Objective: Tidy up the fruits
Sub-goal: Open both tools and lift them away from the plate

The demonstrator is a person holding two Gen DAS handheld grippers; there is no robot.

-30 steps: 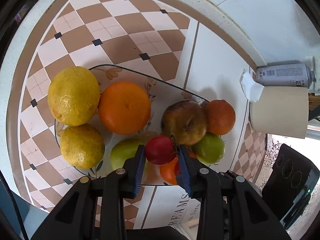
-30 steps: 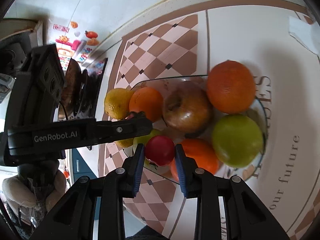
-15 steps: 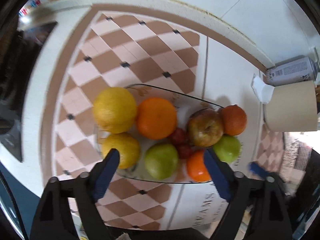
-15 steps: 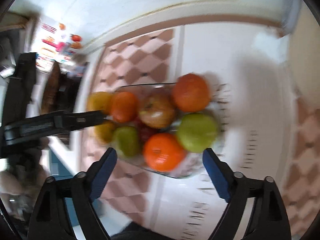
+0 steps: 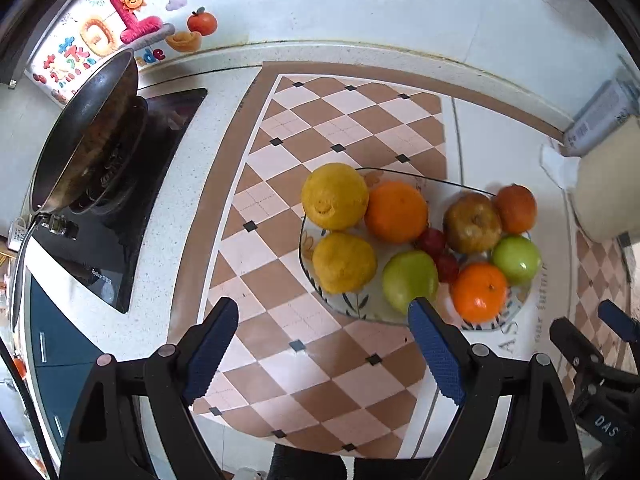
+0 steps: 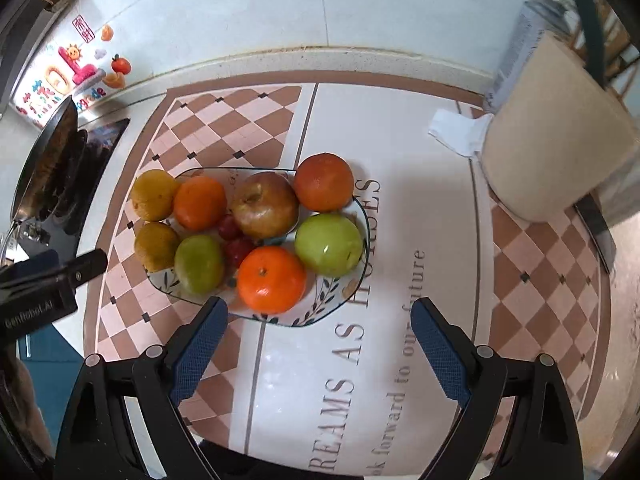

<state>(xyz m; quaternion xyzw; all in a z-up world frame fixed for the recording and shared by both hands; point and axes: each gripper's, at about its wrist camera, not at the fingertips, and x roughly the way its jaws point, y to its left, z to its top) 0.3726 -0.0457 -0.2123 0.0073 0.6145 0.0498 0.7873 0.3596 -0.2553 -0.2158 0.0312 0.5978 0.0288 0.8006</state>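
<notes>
A glass plate (image 5: 352, 308) (image 6: 332, 312) on the counter holds two yellow lemons (image 5: 334, 196), oranges (image 5: 396, 212), two green apples (image 5: 410, 280), a brownish apple (image 5: 472, 218) (image 6: 266, 204) and two small red fruits (image 5: 430, 240) (image 6: 238, 250) in the middle. My left gripper (image 5: 324, 344) is open and empty, above the mat just before the plate. My right gripper (image 6: 320, 344) is open and empty, before the plate's near rim. Its tip shows at the right edge of the left wrist view (image 5: 616, 320).
A stove with a dark wok (image 5: 84, 140) (image 6: 48, 152) stands at the left. A paper roll (image 5: 604, 184) (image 6: 556, 132), a spray can (image 5: 600, 116) and a white tissue (image 6: 460, 130) are at the right. The tiled wall runs along the back.
Both grippers were shut on small red fruits over the plate. They opened, left the red fruits in the plate's middle, and pulled back and up, widening the view.
</notes>
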